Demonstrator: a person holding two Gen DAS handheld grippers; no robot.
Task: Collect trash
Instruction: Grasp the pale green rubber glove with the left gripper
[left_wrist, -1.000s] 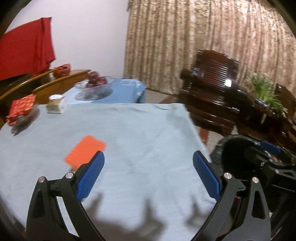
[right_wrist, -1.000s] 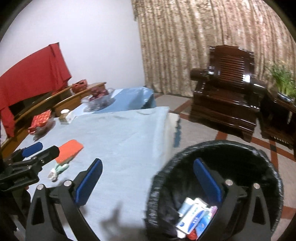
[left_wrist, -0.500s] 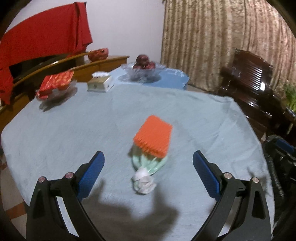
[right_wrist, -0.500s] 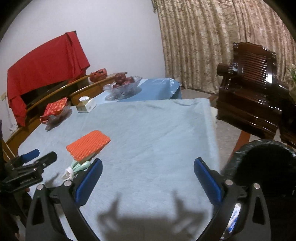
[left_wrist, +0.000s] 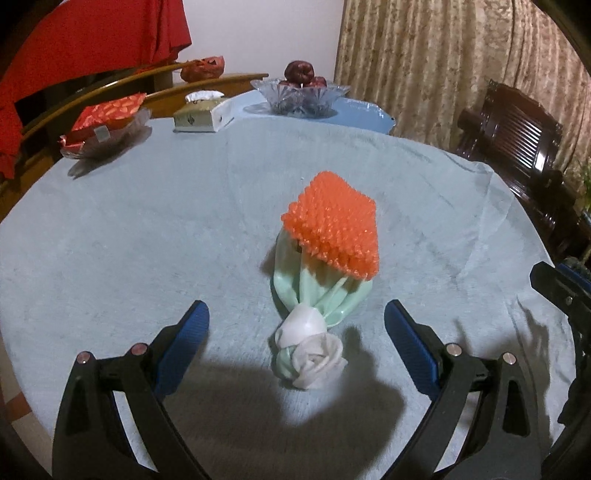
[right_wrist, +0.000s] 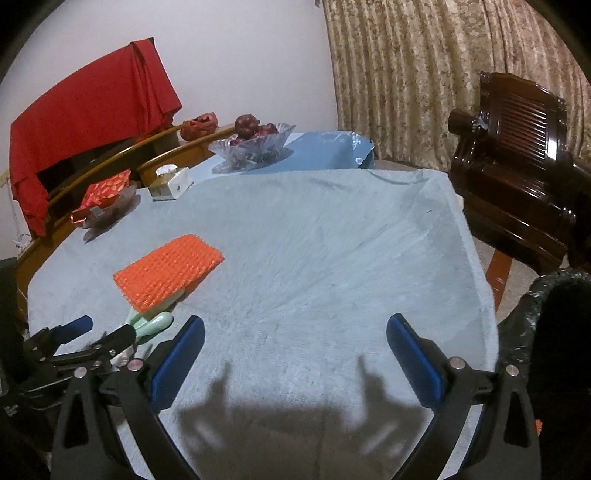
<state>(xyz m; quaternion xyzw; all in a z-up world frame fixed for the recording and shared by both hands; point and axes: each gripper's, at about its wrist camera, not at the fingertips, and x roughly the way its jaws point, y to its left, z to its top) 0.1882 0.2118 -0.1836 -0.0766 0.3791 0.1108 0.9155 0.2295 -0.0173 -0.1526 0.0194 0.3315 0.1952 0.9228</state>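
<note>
My left claw (left_wrist: 295, 332) hangs wide open over the tabletop (left_wrist: 147, 229); the crumpled white-and-green wrapper (left_wrist: 314, 343) lies between its fingers, orange spiky pad (left_wrist: 334, 230) just beyond. My right claw (right_wrist: 295, 347) gapes empty, black-lined bin (right_wrist: 554, 314) at its right. No writing is legible.

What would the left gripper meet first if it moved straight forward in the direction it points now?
Most likely the crumpled white and green glove lying on the tablecloth. It sits between the open fingers of the left gripper, just ahead. The orange brush lies behind it. Exact depth is hard to judge.
</note>
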